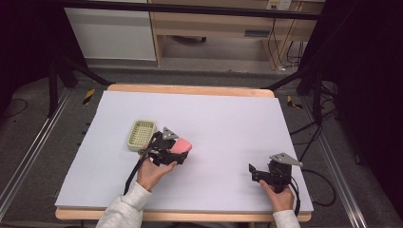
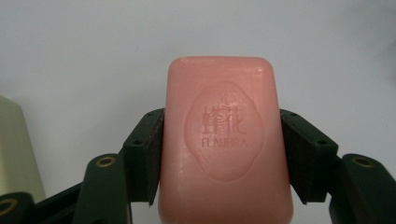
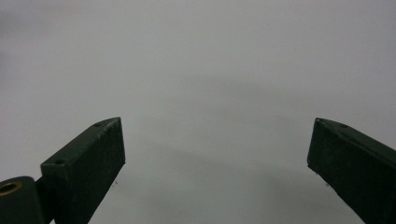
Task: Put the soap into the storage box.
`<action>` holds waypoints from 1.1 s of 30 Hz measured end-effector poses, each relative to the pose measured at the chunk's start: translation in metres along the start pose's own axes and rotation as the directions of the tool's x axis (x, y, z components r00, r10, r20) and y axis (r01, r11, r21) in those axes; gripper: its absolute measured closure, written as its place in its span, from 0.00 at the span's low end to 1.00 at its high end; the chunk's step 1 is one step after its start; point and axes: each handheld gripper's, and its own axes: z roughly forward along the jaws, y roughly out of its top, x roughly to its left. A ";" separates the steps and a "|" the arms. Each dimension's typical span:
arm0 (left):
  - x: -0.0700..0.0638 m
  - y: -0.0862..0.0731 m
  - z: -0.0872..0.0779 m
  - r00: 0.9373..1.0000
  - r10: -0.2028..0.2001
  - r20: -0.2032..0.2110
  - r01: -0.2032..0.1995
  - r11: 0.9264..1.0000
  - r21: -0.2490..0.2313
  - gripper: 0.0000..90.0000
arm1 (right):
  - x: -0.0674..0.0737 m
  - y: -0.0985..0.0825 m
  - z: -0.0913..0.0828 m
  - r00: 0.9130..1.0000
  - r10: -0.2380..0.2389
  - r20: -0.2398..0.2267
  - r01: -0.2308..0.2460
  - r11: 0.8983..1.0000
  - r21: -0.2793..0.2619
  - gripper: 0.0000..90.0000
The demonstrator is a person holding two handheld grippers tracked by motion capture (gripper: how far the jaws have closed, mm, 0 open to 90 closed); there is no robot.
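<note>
pale grey tabletop: left hand-held gripper clamps pink soap beside green basket; right hand-held gripper gapes wide.

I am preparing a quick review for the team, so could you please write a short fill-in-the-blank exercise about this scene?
1. The left gripper is shut on a bar of soap whose colour is ____.
2. The right gripper has its jaws ____, with nothing between them.
3. In the high view, the pale green soap dish lies to the ____ of the held soap.
4. The dish stands on the ____ table cover.

Missing words: pink; open; left; white
</note>
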 end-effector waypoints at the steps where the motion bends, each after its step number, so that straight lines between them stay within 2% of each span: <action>1: 0.001 0.000 -0.001 1.000 -0.002 -0.003 0.002 1.000 -0.002 0.41 | 0.000 0.000 0.000 1.000 0.000 0.002 0.000 1.000 0.000 0.05; 13: 0.021 -0.006 -0.018 0.999 -0.029 -0.037 0.029 0.999 -0.016 0.41 | -0.001 0.000 -0.001 1.000 0.008 0.018 -0.008 1.000 -0.002 0.05; 33: 0.046 -0.013 -0.031 0.995 -0.075 -0.069 0.073 0.997 -0.034 0.41 | -0.001 0.000 -0.002 1.000 0.003 0.021 -0.002 1.000 -0.007 0.05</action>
